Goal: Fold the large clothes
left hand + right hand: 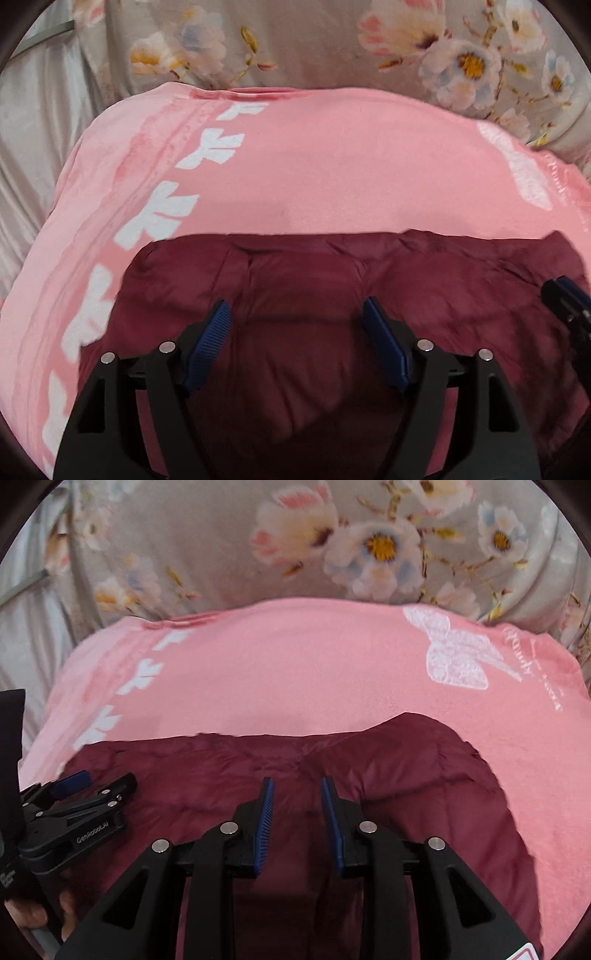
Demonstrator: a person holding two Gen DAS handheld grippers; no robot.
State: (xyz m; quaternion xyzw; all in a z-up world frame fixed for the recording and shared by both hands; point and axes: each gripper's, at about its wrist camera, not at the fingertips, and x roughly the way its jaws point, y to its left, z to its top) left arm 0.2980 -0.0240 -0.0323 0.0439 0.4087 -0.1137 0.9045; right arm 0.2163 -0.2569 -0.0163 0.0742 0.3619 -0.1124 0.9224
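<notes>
Hovering w/ fingers (380, 332) apart, both grippers over maroon jacket (221, 775).

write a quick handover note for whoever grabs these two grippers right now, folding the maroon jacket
Left gripper: open wide, holding nothing, over the maroon padded jacket.
Right gripper: open, jaws closer together, also empty, over the same jacket.
The jacket lies on the pink blanket, which is spread over floral bedding.
Done: the jacket looks bunched into a compact shape, though the fold state is hard to judge from these views.
Left: probably regrip an edge, finish folding and flatten it.
</notes>
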